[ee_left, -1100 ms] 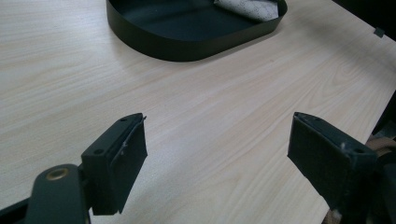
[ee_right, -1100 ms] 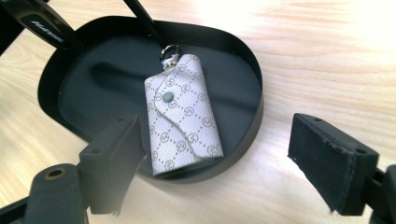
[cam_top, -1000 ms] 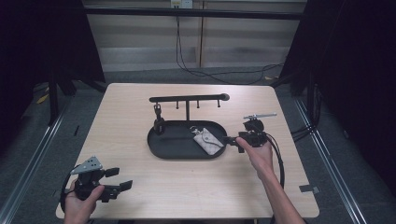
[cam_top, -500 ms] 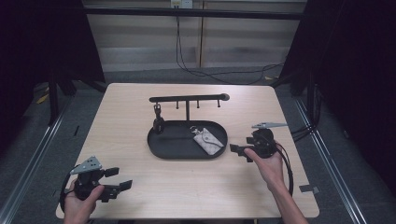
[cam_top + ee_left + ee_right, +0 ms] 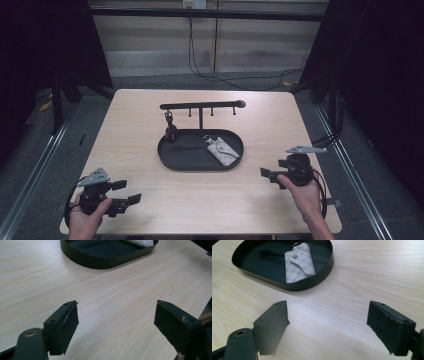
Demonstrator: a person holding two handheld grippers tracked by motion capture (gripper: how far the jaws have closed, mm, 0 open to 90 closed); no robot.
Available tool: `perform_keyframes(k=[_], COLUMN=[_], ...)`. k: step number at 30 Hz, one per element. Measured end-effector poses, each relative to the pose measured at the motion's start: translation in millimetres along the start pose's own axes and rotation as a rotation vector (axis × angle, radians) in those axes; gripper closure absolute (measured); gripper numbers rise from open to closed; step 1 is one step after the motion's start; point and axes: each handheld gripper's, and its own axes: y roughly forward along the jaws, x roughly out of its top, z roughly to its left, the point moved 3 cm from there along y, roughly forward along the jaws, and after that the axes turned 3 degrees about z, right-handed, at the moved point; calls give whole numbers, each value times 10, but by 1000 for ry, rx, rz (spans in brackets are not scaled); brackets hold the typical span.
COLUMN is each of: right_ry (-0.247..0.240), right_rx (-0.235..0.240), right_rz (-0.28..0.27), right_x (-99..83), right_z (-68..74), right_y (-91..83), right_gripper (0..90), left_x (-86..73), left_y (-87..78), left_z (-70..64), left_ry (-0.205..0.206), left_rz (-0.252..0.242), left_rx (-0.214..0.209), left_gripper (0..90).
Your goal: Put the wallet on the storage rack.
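Change: the right gripper (image 5: 270, 174) has drawn back from the tray's right end toward the tabletop's near right corner; the left gripper (image 5: 125, 194) has stayed at the near left corner
Right gripper: held in the person's right hand (image 5: 305, 195), jaws spread wide with nothing between them; in the right gripper view the two black jaws are blocky, with matte pads worn ragged at the edges
Left gripper: held in the left hand (image 5: 85, 222), jaws likewise apart and empty, a grey three-cornered plate on top; in the left gripper view the pads look flat and slightly frayed
Tabletop (image 5: 150, 130): pale wood-grain surface, square with rounded corners
Tray (image 5: 172, 162): black oval with a low upright wall, smooth and matte, at the tabletop's centre; well apart from both grippers
Pouch (image 5: 298, 262): small flat key pouch, pale grey with a fine repeating pattern, a pointed flap closed by a round snap and a metal ring at its top; it lies in the right half of the tray
Rack (image 5: 202, 106): thin black bar on a post rising from the tray's far edge, short pegs hanging beneath
Hanging piece (image 5: 170, 127): small dark item on the rack's left peg, too small to tell its material
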Motion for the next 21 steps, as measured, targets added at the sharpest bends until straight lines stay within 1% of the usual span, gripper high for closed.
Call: perform_keyframes(k=[2, 4, 5, 7, 8, 9, 10, 12, 13, 14, 15, 18, 19, 21], right_ry=[2, -3, -2, -6, 4, 19, 21, 11, 11, 15, 19, 15, 16, 3], right_rx=[-5, -4, -7, -12, -8, -1, 5, -10, -10, -7, -14, -25, -39, -64], right_rz=[12, 9, 14, 18, 20, 5, 0, 1, 1, 5, 1, 15, 25, 40], right_x=[-53, -78, -140, -210, -246, -282, -319, -383, -383, -408, -454, -513, -525, -528], right_z=[3, 7, 20, 33, 45, 54, 70, 85, 85, 82, 65, 21, -1, -49], right_y=[-31, -47, -64, -58, -52, -51, -42, -28, -28, -26, -30, -16, -5, 24], right_gripper=[169, 169, 169, 170, 169, 170, 176, 181, 181, 179, 179, 177, 175, 174], left_x=[4, 2, 4, 7, 9, 11, 13, 7, 7, 4, 6, 10, 6, 3], left_y=[10, 9, 0, -3, -2, 0, 2, 0, 0, -5, -10, -21, -20, -17], left_z=[-3, -8, -10, -7, -3, 4, 6, 9, 9, 11, 12, 28, 34, 36], left_ry=[-2, -3, -2, -3, -5, -7, -15, -16, -16, -13, -13, -24, -26, -29], left_rz=[-2, -1, -9, -11, -12, -10, -15, -16, -16, -12, -16, -22, -21, -21], left_rx=[1, -3, -5, -3, -8, -11, -12, -9, -9, -15, -12, -13, -13, -13], left_gripper=[193, 192, 193, 193, 193, 192, 193, 193, 192, 192, 192, 192, 192, 192])
